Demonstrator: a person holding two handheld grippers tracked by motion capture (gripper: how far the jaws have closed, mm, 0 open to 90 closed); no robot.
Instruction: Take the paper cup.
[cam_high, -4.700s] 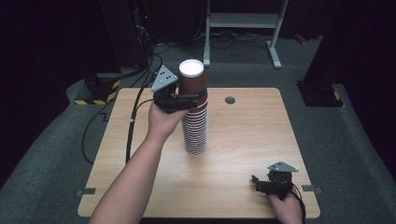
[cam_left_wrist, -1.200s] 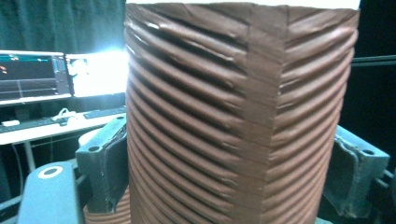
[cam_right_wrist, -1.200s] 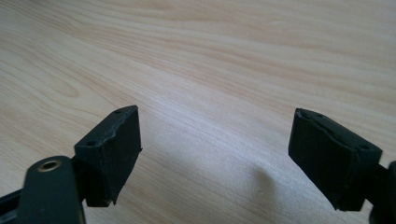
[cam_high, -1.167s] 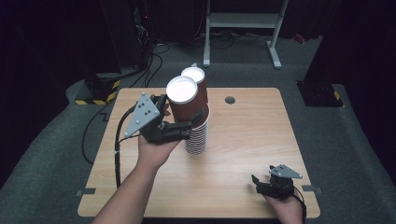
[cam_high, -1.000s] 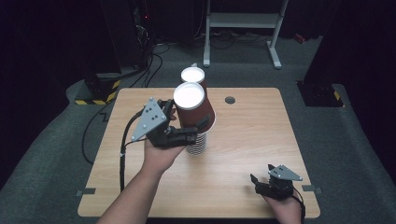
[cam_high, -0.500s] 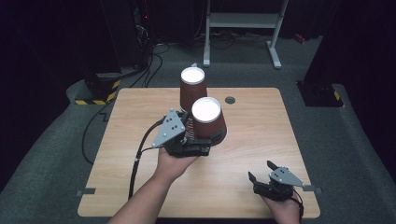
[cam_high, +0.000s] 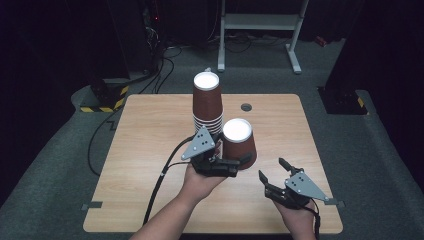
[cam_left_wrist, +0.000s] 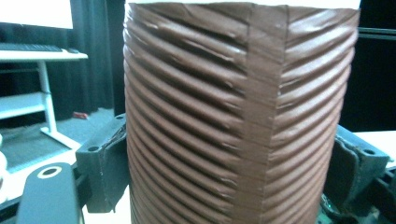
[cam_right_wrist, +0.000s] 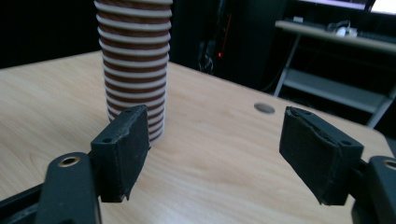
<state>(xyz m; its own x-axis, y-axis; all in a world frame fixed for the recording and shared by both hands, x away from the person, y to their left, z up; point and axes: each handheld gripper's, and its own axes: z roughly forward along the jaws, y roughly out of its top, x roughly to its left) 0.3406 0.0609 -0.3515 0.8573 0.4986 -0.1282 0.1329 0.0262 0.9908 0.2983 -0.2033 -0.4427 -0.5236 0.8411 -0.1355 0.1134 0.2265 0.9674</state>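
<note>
A stack of upside-down brown ribbed paper cups (cam_high: 207, 107) (cam_right_wrist: 133, 65) stands near the table's middle back. In front of it and to the right, my left gripper (cam_high: 239, 162) (cam_left_wrist: 229, 172) is shut on one brown cup (cam_high: 238, 142) (cam_left_wrist: 236, 116), held upside down, white base up, just above the table. Each of its black pads presses one side of the cup. Near the front right edge my right gripper (cam_high: 274, 172) (cam_right_wrist: 217, 151) stands open with nothing between its fingers, pointing toward the stack.
The wooden table (cam_high: 150, 150) has a round cable hole (cam_high: 246, 107) (cam_right_wrist: 264, 108) at the back. A white metal stand (cam_high: 260, 22) and cables lie on the dark floor behind. My left gripper's cable (cam_high: 160, 185) trails across the table's front.
My left gripper lifted the top cup off the stack and carried it forward and right, lowering it toward the table. My right gripper shifted slightly left and stands open.
</note>
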